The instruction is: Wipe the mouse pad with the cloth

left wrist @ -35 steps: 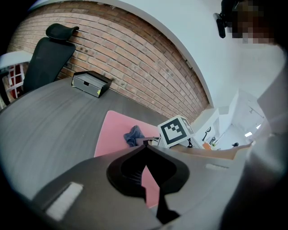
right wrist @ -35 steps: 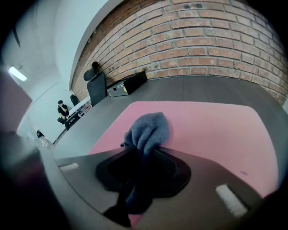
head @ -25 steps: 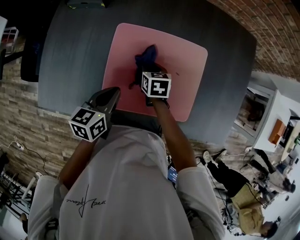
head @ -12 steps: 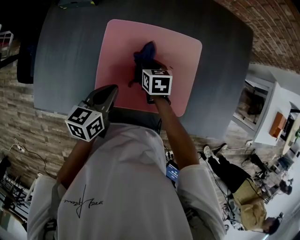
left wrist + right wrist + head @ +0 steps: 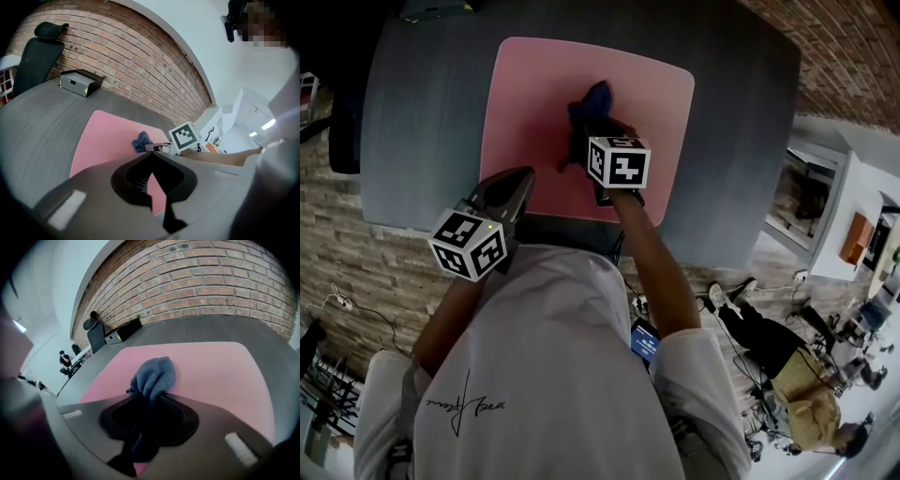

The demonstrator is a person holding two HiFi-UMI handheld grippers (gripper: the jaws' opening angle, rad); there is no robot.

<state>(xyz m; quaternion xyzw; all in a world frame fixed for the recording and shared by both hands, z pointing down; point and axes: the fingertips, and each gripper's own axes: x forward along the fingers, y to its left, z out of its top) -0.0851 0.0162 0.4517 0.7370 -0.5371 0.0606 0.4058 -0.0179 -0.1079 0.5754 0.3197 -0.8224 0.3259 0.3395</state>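
Head view: grey tabletop (image 5: 422, 122) beside a brick wall (image 5: 848, 47), carrying the pink mouse pad (image 5: 530, 103). The right gripper (image 5: 591, 136) presses the blue cloth (image 5: 591, 105) at mid-pad, and the left gripper (image 5: 517, 187) hangs over the near edge.
Left gripper view: jaws closed on nothing.
Right gripper view: jaws clamped on the bunched cloth, whose long axis and free end point toward the pad's far edge. Wiping appears to be in hand; the next move calls for pressing down and sweeping across unwiped pad.
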